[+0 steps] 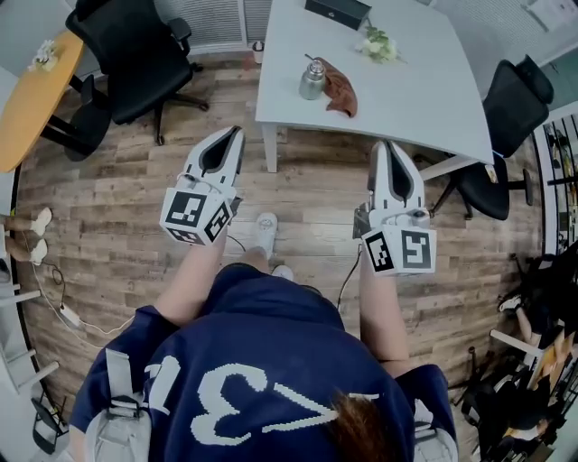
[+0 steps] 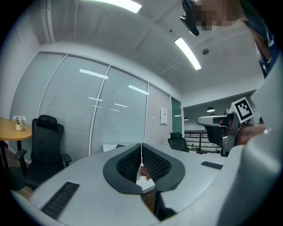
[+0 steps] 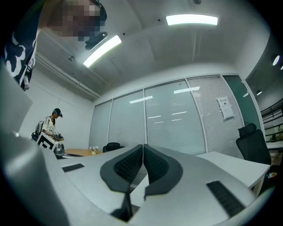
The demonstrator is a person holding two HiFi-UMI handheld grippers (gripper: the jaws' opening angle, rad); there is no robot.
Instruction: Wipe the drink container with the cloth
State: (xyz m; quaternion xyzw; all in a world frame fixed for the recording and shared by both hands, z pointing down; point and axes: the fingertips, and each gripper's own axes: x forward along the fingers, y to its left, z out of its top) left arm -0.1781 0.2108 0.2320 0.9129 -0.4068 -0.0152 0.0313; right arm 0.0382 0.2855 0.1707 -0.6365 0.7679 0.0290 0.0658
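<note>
1. Seen from the head view, a black object at the far edge of the white table is cut off by the top of the frame, and what it is cannot be told.
2. In the left gripper view, the gripper's own body blocks most of the table. Only a pale and reddish sliver shows behind the pads, too little to identify.
3. The drink container, a small metal vessel, stands upright on the white table. The brown cloth lies crumpled against its right side, and a sprig of flowers sits farther back.
4. The left gripper is held over the wooden floor, pointing toward the table and well short of the container. Its own view shows the ribbed pads pressed together with nothing between them.
5. The right gripper is held alongside it near the table's front edge. Its jaws also meet, pad to pad, and grip nothing.
6. A black office chair stands at the left. A second person shows small at the edge of the right gripper view.
</note>
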